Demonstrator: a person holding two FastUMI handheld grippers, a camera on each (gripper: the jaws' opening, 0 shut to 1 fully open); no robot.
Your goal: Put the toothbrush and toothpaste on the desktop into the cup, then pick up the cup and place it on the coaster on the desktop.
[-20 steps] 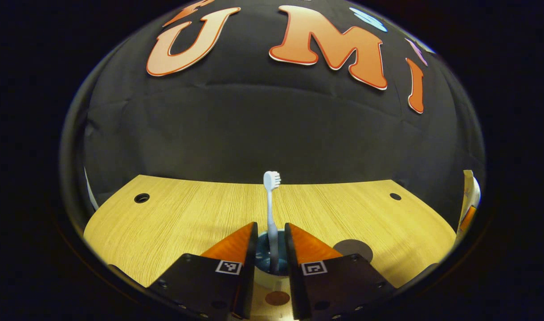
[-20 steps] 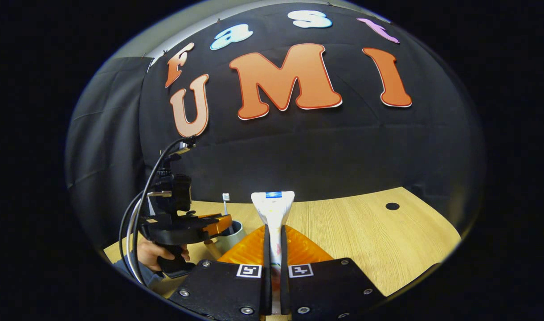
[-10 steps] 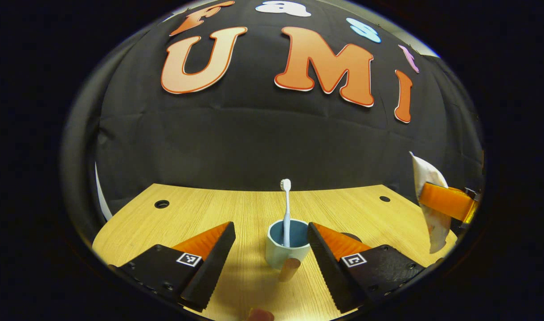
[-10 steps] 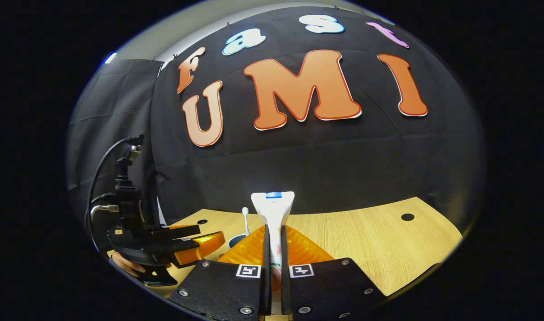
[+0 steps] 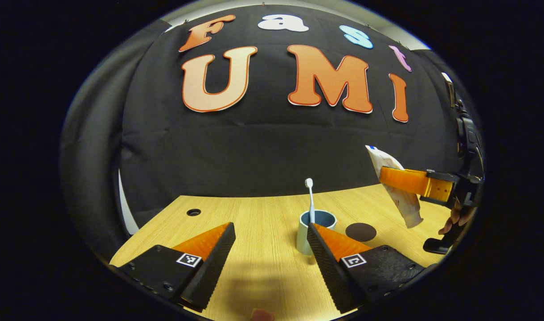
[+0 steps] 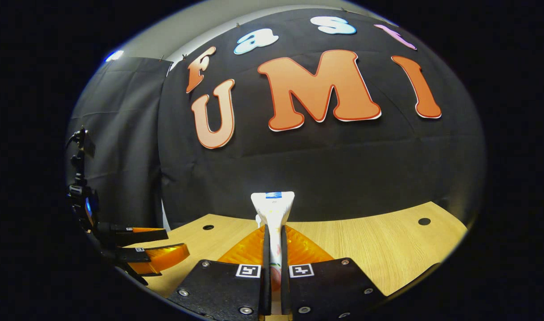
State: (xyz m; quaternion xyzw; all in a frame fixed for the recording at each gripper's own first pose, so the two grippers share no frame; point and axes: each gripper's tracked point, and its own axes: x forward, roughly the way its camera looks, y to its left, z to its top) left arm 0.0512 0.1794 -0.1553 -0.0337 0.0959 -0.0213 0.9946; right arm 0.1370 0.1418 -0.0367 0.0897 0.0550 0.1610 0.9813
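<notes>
A pale blue cup stands on the wooden desk, with a white toothbrush upright inside it. My left gripper is open, held back from the cup, which sits just ahead of its right finger. A dark round coaster lies right of the cup. My right gripper is shut on a white toothpaste tube, held upright above the desk. In the left gripper view, that gripper carries the tube in the air, right of the cup and above the coaster.
The desk has small round holes near its back corners. The left gripper shows open at the far left of the right gripper view. A hand holds the right gripper's grip.
My left gripper opened, let go of the toothbrush in the cup and drew back to the left. The right gripper, still holding the tube, has come closer to the cup.
</notes>
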